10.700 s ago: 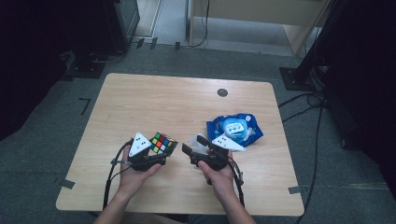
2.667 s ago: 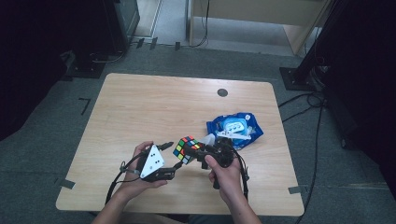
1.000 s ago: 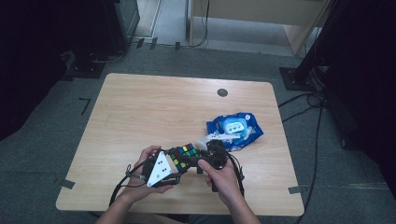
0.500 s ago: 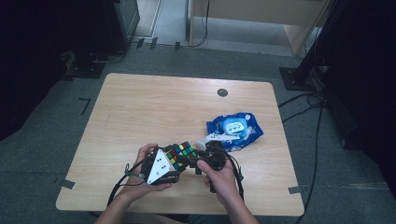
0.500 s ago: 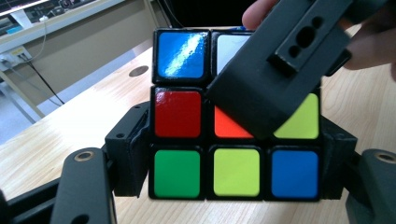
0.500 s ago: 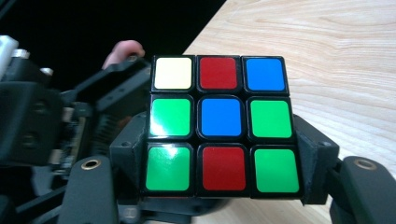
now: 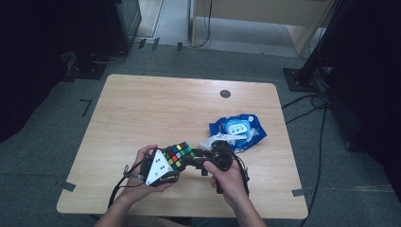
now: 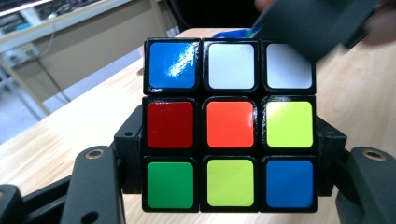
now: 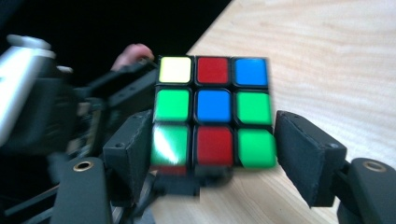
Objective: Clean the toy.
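Observation:
A scrambled puzzle cube (image 7: pixel 178 154) is held just above the wooden table (image 7: pixel 156 109) near its front edge. My left gripper (image 7: pixel 174 163), with its grey three-cornered plate, comes in from the left. Its jaws have just been closing and are shut on the cube (image 8: pixel 229 123) at its lower sides (image 8: pixel 229 172). My right gripper (image 7: pixel 196 159) meets the cube from the right. Its jaws have just been opening a little and stand open. Their pads flank the cube's (image 9: pixel 212 112) bottom row (image 9: pixel 212 151) closely. That row is blurred.
A blue crinkled bag (image 7: pixel 239 130) lies on the table just behind the right hand. A small black round mark (image 7: pixel 225 93) sits near the far edge. Cables trail from both grippers toward the front. Dark floor and equipment legs surround the table.
Both hands have kept their place at the table's front. The cube stays between the two grippers, turned slightly.

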The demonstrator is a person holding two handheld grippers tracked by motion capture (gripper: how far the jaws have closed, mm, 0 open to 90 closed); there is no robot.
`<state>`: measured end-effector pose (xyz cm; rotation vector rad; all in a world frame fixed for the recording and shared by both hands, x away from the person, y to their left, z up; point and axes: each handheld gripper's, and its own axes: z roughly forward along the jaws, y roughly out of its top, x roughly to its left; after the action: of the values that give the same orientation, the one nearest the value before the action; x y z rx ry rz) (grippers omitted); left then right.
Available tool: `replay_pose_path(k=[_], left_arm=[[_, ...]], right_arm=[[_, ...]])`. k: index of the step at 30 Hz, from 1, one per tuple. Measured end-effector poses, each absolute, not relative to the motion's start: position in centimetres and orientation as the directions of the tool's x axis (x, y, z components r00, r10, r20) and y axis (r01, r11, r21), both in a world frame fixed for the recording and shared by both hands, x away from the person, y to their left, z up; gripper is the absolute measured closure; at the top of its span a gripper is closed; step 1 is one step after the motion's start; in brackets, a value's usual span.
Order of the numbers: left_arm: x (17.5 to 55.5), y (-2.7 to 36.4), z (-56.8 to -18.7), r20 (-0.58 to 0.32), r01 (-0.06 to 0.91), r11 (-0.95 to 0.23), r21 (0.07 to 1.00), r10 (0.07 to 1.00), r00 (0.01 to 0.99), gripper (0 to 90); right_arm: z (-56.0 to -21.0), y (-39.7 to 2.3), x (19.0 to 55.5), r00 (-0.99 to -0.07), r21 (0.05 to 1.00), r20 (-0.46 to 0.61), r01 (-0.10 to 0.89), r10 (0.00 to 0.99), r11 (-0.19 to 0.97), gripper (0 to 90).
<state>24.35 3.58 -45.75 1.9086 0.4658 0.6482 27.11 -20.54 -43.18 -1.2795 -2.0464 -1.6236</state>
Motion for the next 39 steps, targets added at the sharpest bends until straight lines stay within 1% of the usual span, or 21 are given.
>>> replay_pose_path(k=[1,4,5,7,8,10,12,16,17,19,22,24,25,27,28,29,30,32,36,37,39], left_arm=[[24.6,4.1,-45.7,0.216,0.045,-0.395,0.918,0.591,0.777,33.8],[25.2,5.3,-45.5,0.18,0.074,-0.361,0.93,0.62,0.763,33.8],[25.3,5.5,-45.4,0.176,0.08,-0.359,0.93,0.625,0.761,33.8],[25.4,5.7,-45.4,0.176,0.082,-0.358,0.93,0.63,0.756,33.8],[25.4,5.8,-45.4,0.175,0.084,-0.359,0.93,0.629,0.757,33.8],[25.4,5.6,-45.5,0.177,0.083,-0.363,0.928,0.626,0.759,33.8],[25.3,5.5,-45.6,0.181,0.08,-0.369,0.926,0.619,0.765,33.8],[25.3,5.2,-45.7,0.178,0.084,-0.376,0.923,0.609,0.773,33.8],[25.3,5.2,-45.8,0.177,0.085,-0.376,0.923,0.608,0.774,33.8],[25.3,5.1,-45.8,0.175,0.086,-0.377,0.922,0.606,0.776,33.8],[25.3,5.1,-45.8,0.173,0.088,-0.378,0.922,0.604,0.778,33.8],[25.2,5.1,-45.8,0.173,0.088,-0.378,0.922,0.604,0.778,33.8],[25.2,5.1,-45.8,0.174,0.088,-0.378,0.922,0.604,0.778,33.8],[25.2,5.1,-45.8,0.173,0.088,-0.377,0.922,0.603,0.779,33.8],[25.2,5.1,-45.8,0.172,0.088,-0.377,0.922,0.603,0.779,33.8],[25.2,5.1,-45.8,0.173,0.088,-0.378,0.922,0.603,0.778,33.8],[25.3,5.1,-45.8,0.175,0.087,-0.378,0.922,0.604,0.778,33.8],[25.3,5.2,-45.7,0.173,0.086,-0.374,0.923,0.606,0.776,33.8],[25.3,5.4,-45.6,0.175,0.085,-0.372,0.924,0.612,0.772,33.8],[25.4,5.5,-45.6,0.173,0.087,-0.37,0.925,0.613,0.771,33.8],[25.4,5.6,-45.6,0.172,0.09,-0.37,0.925,0.615,0.769,33.8]], right_arm=[[-42.9,-21.2,27.2,-0.592,0.679,0.651,0.734,0.475,-0.015,35.6],[-42.6,-22.7,27.4,-0.588,0.717,0.607,0.696,0.534,-0.049,37.6],[-42.8,-23.0,27.4,-0.594,0.741,0.564,0.67,0.574,-0.034,38.4],[-43.3,-23.1,27.5,-0.598,0.798,0.402,0.6,0.693,0.055,39.5],[-43.8,-23.0,27.6,-0.595,0.815,0.321,0.57,0.736,0.105,39.4],[-45.0,-22.8,27.9,-0.585,0.832,0.211,0.528,0.783,0.17,38.9],[-46.5,-22.7,28.2,-0.575,0.838,0.172,0.513,0.8,0.188,35.7],[-48.6,-22.7,28.5,-0.561,0.858,0.096,0.465,0.823,0.217,37.5],[-48.9,-22.7,28.6,-0.56,0.852,0.09,0.471,0.824,0.227,38.2],[-49.7,-22.7,28.8,-0.55,0.844,0.087,0.484,0.831,0.231,43.1],[-50.6,-23.0,29.1,-0.52,0.825,0.115,0.524,0.847,0.21,53.7],[-51.0,-23.3,29.2,-0.509,0.823,0.123,0.532,0.852,0.199,61.3],[-51.1,-23.5,29.2,-0.512,0.823,0.124,0.531,0.85,0.2,66.6],[-51.0,-23.8,29.2,-0.507,0.815,0.142,0.547,0.85,0.19,80.4],[-50.9,-23.9,29.2,-0.506,0.809,0.172,0.563,0.845,0.172,85.6],[-50.8,-24.1,29.2,-0.506,0.804,0.205,0.575,0.838,0.15,88.7],[-50.8,-24.2,29.1,-0.503,0.799,0.239,0.588,0.831,0.126,89.8],[-50.6,-24.0,28.9,-0.51,0.796,0.274,0.596,0.815,0.105,90.0],[-49.5,-22.6,28.3,-0.551,0.817,0.348,0.574,0.759,0.042,89.2],[-49.3,-22.1,28.1,-0.56,0.821,0.361,0.57,0.745,0.03,84.8],[-49.2,-21.4,28.1,-0.581,0.821,0.377,0.571,0.721,0.03,70.2]])
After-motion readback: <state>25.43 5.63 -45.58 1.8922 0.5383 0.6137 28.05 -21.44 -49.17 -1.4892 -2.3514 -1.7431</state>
